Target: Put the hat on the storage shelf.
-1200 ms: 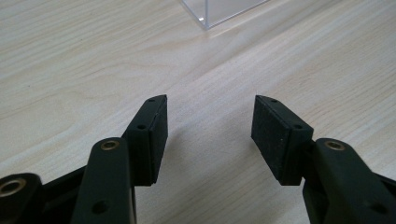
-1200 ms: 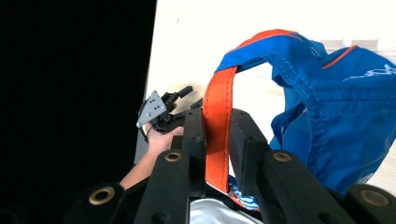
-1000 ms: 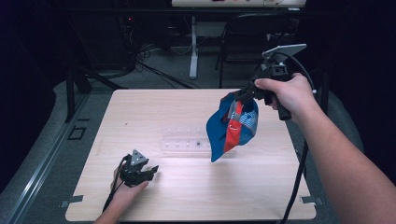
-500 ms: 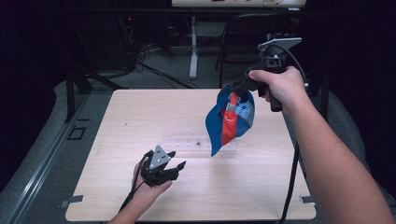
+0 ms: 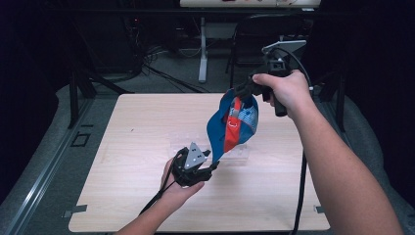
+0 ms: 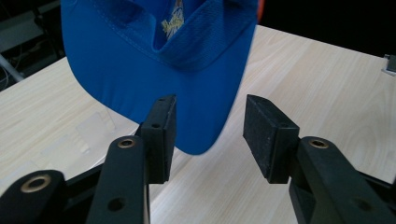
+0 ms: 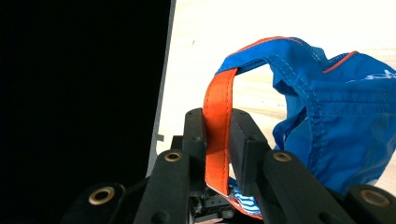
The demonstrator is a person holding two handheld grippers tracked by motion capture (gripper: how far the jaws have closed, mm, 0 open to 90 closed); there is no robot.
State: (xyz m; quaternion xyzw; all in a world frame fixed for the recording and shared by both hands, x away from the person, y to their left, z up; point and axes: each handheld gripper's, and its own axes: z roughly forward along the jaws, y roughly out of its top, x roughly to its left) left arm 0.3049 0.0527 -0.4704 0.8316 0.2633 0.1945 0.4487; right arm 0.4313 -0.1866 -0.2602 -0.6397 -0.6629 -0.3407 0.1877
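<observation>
Blue cap (image 5: 230,129) hangs above the surface (image 5: 137,127), orange strap (image 7: 217,126) pinched in right gripper (image 7: 217,140); left gripper (image 6: 208,128), jaws just closing, brackets the brim unpinched—next, clamp.

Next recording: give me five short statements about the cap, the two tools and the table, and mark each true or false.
1. The right tool is clamped on the orange strap of the blue cap. True.
2. The cap lies flat on the table. False: it hangs in the air from the right tool.
3. The left tool has its jaws apart, with the cap's brim just beyond them. True: they have just been closing, but the pads do not press on it.
4. The left tool grips the orange strap. False: the right tool holds it.
5. A clear plastic piece lies on the table below the cap. True.
</observation>
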